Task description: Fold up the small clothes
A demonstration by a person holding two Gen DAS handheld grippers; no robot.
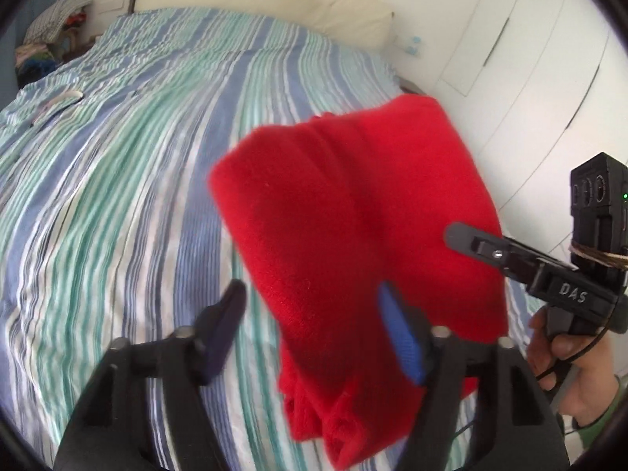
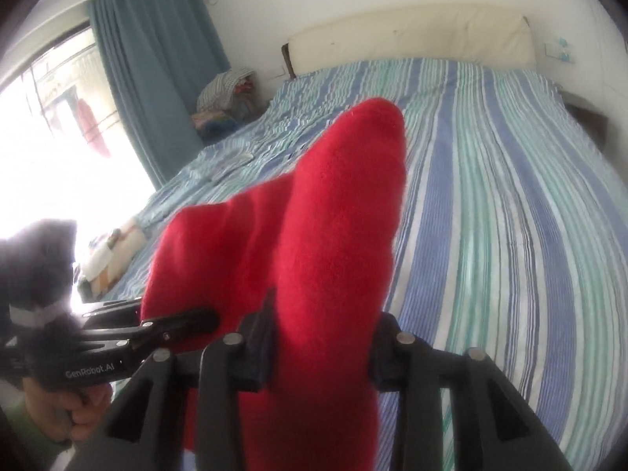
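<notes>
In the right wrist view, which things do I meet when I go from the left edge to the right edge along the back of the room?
Window → blue curtain → pile of clothes → cream headboard → wall socket.

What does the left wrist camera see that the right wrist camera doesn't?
Only the left wrist view shows the white cupboard doors and the left tongs wide open, the red cloth beside one finger. Only the right wrist view shows the blue curtain, the bright window and the right tongs around the cloth. Both show the cloth, the striped bed, the headboard and the clothes pile.
</notes>
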